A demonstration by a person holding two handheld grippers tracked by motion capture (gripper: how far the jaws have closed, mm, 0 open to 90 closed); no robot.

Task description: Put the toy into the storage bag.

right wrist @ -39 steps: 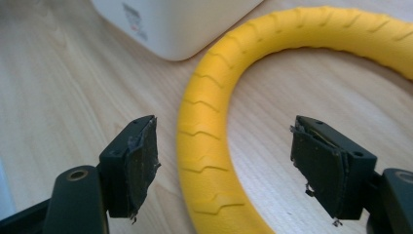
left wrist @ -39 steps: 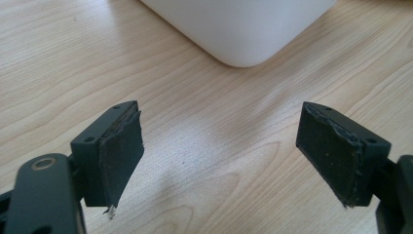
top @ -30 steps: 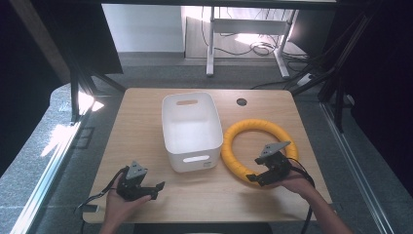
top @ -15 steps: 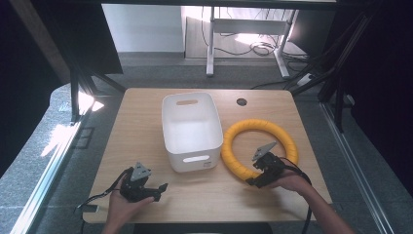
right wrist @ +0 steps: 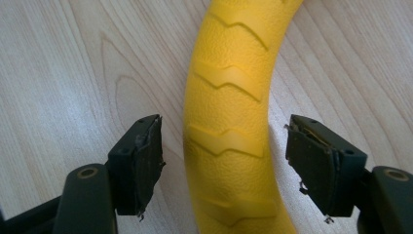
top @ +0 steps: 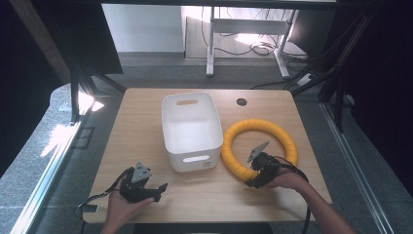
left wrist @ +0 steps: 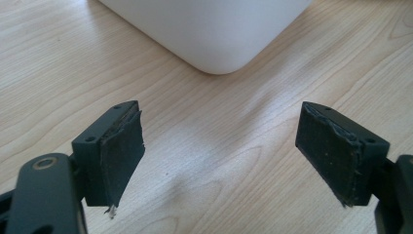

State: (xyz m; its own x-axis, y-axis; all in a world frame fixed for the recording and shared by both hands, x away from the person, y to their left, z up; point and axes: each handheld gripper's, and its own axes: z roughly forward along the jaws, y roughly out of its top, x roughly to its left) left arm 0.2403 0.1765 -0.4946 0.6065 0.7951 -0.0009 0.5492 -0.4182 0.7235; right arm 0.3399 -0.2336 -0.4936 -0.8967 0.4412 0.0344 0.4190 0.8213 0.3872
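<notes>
On a light wooden table (top: pixel 146 117), a ribbed yellow rubber ring (top: pixel 258 146) lies flat at the right, its near arc running between the spread jaws of the right gripper (right wrist: pixel 221 163), neither pad touching it. Just left of the ring stands an empty white plastic bin (top: pixel 191 129) with handle slots. The left gripper (left wrist: pixel 221 153), jaws wide apart, hovers over bare wood near the bin's near left corner.
</notes>
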